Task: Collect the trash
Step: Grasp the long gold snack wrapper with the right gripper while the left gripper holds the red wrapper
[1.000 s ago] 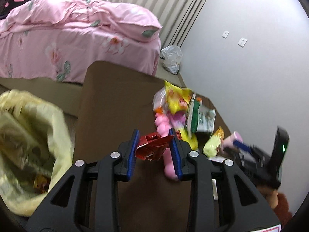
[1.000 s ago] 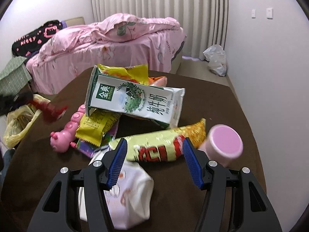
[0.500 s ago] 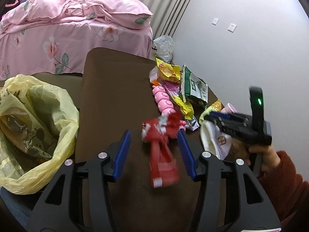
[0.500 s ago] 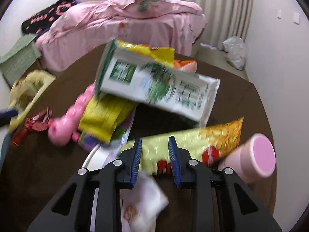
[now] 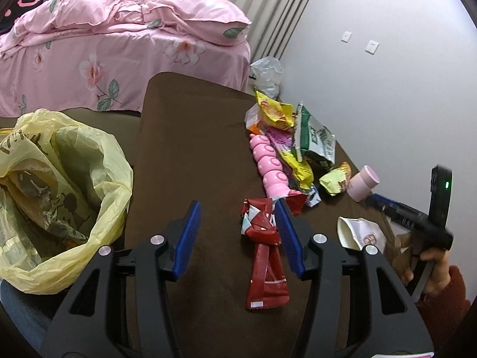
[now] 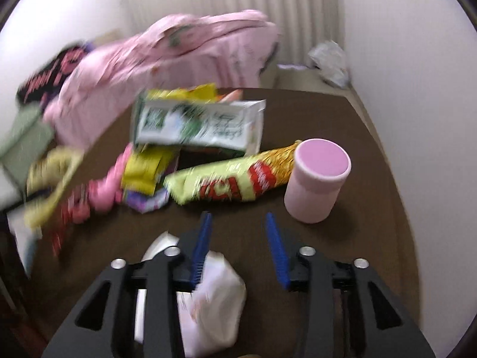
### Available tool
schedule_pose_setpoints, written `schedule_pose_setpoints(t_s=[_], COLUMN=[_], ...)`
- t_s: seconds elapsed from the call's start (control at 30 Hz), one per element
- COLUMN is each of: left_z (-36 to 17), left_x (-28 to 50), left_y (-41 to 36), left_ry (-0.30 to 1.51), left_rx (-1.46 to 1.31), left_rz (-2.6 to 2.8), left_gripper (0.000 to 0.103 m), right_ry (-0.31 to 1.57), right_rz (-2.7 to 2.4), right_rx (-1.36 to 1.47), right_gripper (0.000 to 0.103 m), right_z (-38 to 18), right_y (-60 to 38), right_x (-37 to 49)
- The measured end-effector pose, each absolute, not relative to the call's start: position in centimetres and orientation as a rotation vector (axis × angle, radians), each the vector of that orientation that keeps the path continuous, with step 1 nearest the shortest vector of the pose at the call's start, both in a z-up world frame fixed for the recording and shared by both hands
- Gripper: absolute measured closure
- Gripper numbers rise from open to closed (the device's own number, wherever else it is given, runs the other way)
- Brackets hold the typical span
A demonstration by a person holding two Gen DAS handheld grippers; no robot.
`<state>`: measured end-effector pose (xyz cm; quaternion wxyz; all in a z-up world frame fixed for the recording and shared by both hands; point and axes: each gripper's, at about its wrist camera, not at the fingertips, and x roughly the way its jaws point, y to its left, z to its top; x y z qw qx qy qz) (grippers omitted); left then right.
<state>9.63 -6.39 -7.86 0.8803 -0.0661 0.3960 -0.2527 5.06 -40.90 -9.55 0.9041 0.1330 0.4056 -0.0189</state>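
My left gripper (image 5: 237,232) is open above the brown table (image 5: 190,137). A red wrapper (image 5: 265,247) lies loose on the table between its fingers, against the right finger. A yellow trash bag (image 5: 56,191) stands open at the left. My right gripper (image 6: 238,244) is open and empty; a white crumpled bag (image 6: 214,295) lies under its left finger. Ahead of it lie a green-red snack bag (image 6: 229,182), a green-white carton (image 6: 196,125) and a pink cup (image 6: 316,179). The right gripper also shows in the left wrist view (image 5: 399,211).
A pink caterpillar toy (image 5: 271,167) and yellow wrappers (image 5: 274,110) lie in the pile. A pink bed (image 5: 119,50) stands behind the table. A white plastic bag (image 5: 266,74) sits on the floor by the wall.
My left gripper opened and let go of the red wrapper, which now lies on the table. My right gripper shut towards the snack bag, then opened and pulled back. The right view is blurred.
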Motion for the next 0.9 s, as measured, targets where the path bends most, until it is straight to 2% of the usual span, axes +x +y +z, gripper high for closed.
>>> schedule_pose_setpoints(t_s=[0.13, 0.4, 0.43, 0.47, 0.5, 0.57, 0.9], left_z=[-7.7, -7.7, -7.9, -8.1, -8.2, -8.5, -8.3], left_x=[9.4, 9.4, 9.5, 9.6, 9.7, 9.8, 9.4], left_y=[-6.8, -5.6, -5.5, -5.3, -5.2, -5.3, -5.9], left_ry=[0.817, 0.812, 0.816, 0.824, 0.830, 0.840, 0.838], left_rx=[-0.116, -0.113, -0.120, -0.132, -0.138, -0.144, -0.140], left_rz=[-0.514, -0.488, -0.485, -0.480, -0.481, -0.487, -0.517], left_gripper=[0.054, 0.053, 0.053, 0.053, 0.053, 0.053, 0.053], right_ry=[0.864, 0.977, 0.980, 0.985, 0.987, 0.985, 1.076], right_rz=[-0.078, -0.144, -0.127, -0.100, -0.070, -0.037, 0.123], right_rx=[0.490, 0.399, 0.419, 0.434, 0.439, 0.410, 0.191], right_gripper=[0.056, 0.056, 0.058, 0.066, 0.069, 0.072, 0.074], right_z=[-10.6, -11.9, -12.0, -12.2, -12.3, -12.1, -10.8], right_y=[-41.2, -39.8, -40.0, -40.0, -39.9, -39.4, -37.9], right_x=[9.0, 14.9, 15.0, 14.8, 14.6, 13.8, 7.6])
